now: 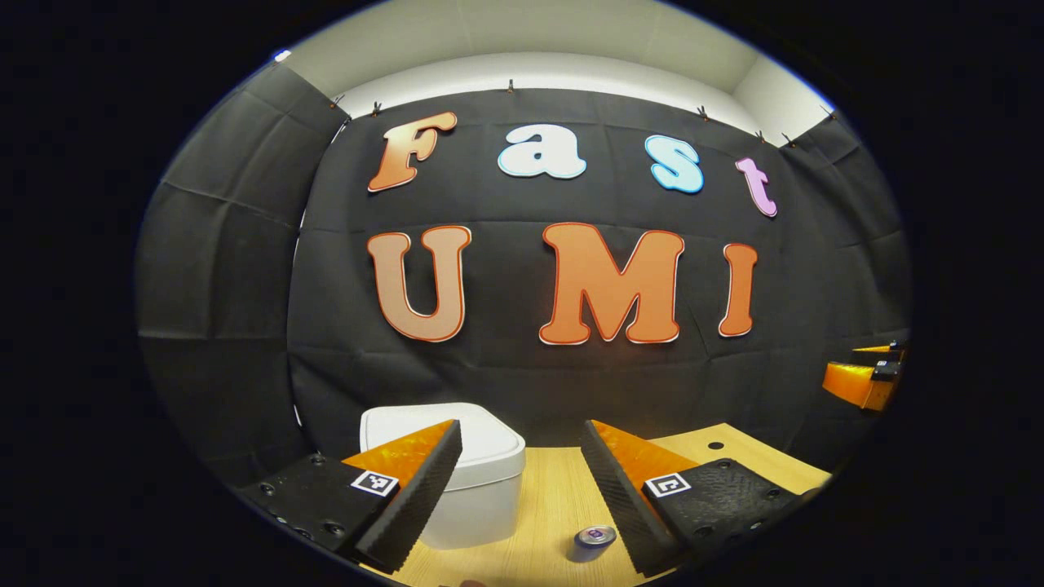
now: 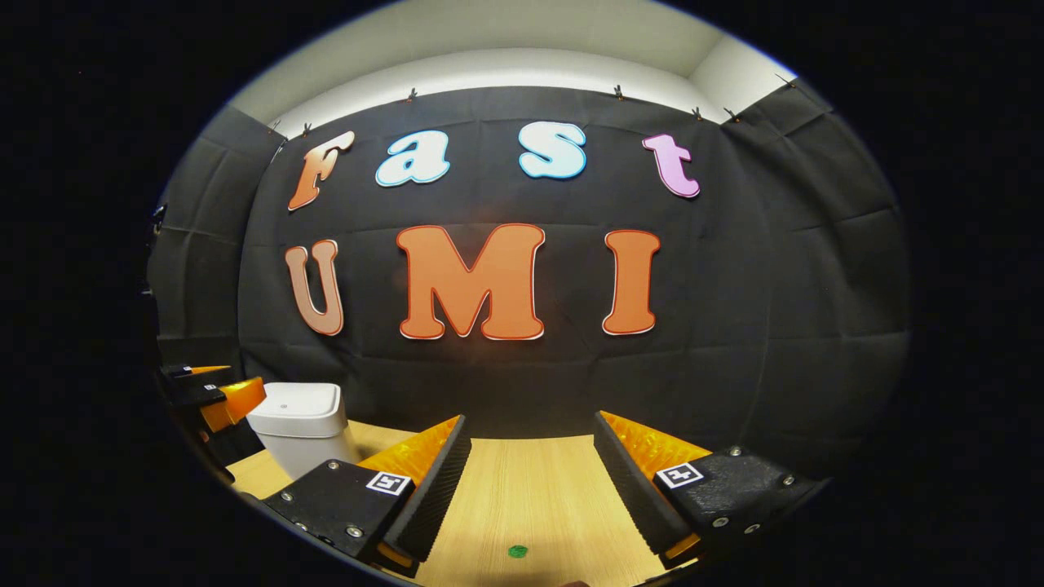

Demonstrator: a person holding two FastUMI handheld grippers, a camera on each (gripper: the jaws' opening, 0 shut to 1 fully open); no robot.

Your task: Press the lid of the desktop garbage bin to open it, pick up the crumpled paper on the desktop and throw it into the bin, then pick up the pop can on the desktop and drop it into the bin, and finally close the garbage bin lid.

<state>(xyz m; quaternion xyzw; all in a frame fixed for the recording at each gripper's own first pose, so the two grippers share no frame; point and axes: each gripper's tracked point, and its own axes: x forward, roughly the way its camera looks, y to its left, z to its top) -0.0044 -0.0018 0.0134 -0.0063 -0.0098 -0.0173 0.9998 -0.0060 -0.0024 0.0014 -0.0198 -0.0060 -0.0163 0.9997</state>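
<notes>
In the left gripper view, the left tool [image 1: 522,481] is held above a pale wooden bench [image 1: 546,497], its two fingers spread wide apart with nothing between them. Behind its left-hand finger stands the white desktop garbage bin [image 1: 481,481], a rounded plastic tub whose lid [image 1: 489,436] lies flat and closed on top. The finger overlaps part of the bin from the camera's side, and whether they touch cannot be told. The pop can [image 1: 594,541] stands upright on the bench near the bottom of this view, just beside the inner edge of the right-hand finger and a little to the right of the bin. At the far right edge, part of the right tool [image 1: 866,377] is visible in the air, well apart from the bin and the can.

In the right gripper view, the right tool [image 2: 530,481] also hovers over the bench [image 2: 530,489] with its fingers wide open and empty. A small green dot [image 2: 517,551] sits on the bench between the fingers, close to the camera. The bin [image 2: 303,432] stands off to the left, lid [image 2: 298,401] shut, with the left tool [image 2: 214,395] just to its left.
</notes>
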